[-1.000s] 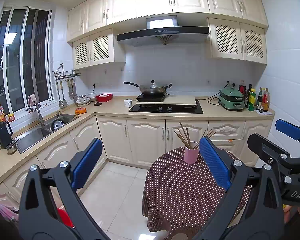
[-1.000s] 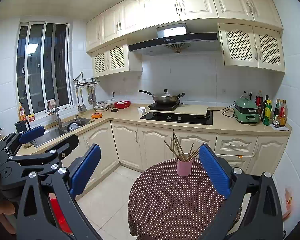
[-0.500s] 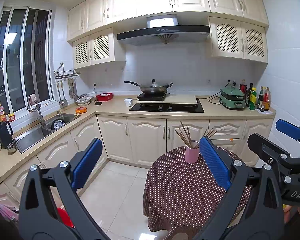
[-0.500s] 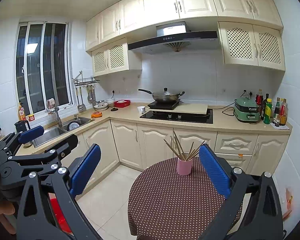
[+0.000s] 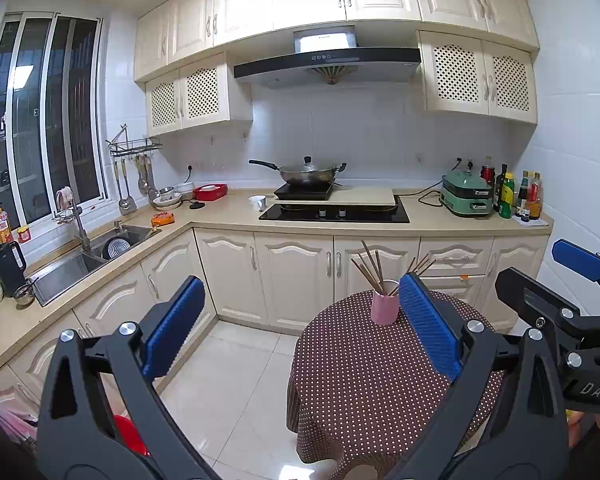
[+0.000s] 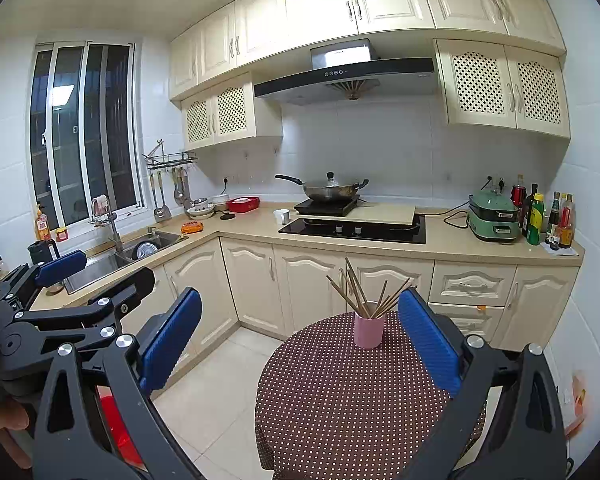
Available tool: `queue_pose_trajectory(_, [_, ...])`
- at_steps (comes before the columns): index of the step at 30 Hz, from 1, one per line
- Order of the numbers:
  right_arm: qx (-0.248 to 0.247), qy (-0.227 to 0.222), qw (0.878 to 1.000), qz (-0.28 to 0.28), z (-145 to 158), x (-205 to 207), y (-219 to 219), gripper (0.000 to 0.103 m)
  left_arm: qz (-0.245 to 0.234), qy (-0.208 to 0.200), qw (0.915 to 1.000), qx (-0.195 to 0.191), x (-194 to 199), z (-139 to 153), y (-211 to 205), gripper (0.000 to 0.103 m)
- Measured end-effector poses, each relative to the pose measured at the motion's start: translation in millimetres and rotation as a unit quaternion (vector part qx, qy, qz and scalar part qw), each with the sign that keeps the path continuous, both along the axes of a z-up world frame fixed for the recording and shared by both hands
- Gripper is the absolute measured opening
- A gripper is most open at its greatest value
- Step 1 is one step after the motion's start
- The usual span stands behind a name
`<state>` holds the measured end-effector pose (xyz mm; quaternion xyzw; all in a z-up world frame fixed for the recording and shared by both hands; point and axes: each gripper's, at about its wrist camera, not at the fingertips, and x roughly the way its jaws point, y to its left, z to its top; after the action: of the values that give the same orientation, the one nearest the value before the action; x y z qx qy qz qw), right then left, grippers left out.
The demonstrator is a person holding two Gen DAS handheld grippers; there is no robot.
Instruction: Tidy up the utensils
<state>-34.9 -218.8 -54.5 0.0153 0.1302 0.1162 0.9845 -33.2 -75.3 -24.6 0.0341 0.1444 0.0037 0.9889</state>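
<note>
Straight ahead beyond the claw: wok (image 5: 308, 171) with lid on a black hob (image 5: 334, 213), range hood (image 5: 327, 65) above. Ahead-left: sink (image 5: 86, 254), black kettle (image 5: 9, 266), red tray (image 5: 210, 192), white cup (image 5: 257, 202). Ahead-right: green cooker (image 5: 467, 199), bottles (image 5: 518, 196) just beside it. Below left: red bucket (image 6: 114, 424) on tile floor.

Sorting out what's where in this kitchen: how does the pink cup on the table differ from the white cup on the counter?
The pink cup stands on the dotted tablecloth; the white cup sits on the countertop beside the hob. The pink cup holds splayed chopsticks; the white cup shows none. Pink looks taller and slimmer. Both stand upright.
</note>
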Motion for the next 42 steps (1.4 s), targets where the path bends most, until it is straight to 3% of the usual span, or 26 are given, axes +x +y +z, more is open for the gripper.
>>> queue_pose_trajectory(24, [-0.003,0.014,1.000,-0.013,-7,20,14,0.095,-0.007,0.011,0.9999,0.005,18,-10,12,0.096])
queue_pose_trajectory(42, [-0.008,0.020,0.999,-0.044,-12,46,35,0.095,-0.037,0.021,0.9991,0.001,63,-14,36,0.096])
